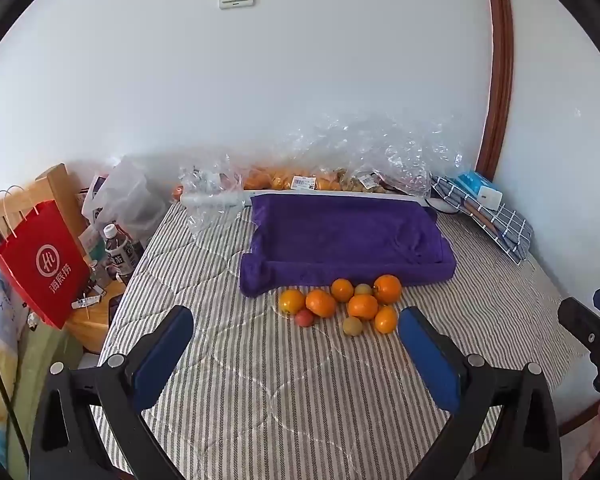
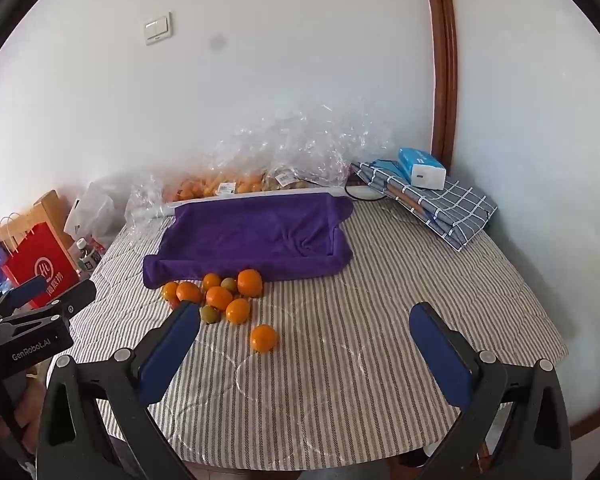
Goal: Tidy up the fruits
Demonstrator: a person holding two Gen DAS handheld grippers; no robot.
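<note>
Several oranges [image 1: 363,306] and a few small red and greenish fruits [image 1: 352,325] lie heaped on the striped tablecloth [image 1: 260,380]. The heap touches the front edge of a tray draped in a purple towel [image 1: 340,236]. In the right wrist view one orange [image 2: 264,338] sits alone, nearer to me than the heap [image 2: 219,297]. My left gripper [image 1: 295,311] hovers open just short of the heap, nothing between its blue pads [image 1: 160,356]. My right gripper [image 2: 305,307] is open and empty too, to the right of the heap. The purple tray [image 2: 252,232] holds no fruit.
Clear plastic bags with more oranges [image 1: 284,180] lie along the wall behind the tray. A folded checked cloth with a tissue pack [image 2: 422,168] fills the back right corner. A red paper bag [image 1: 44,264] and bottles [image 1: 118,248] stand off the table's left edge.
</note>
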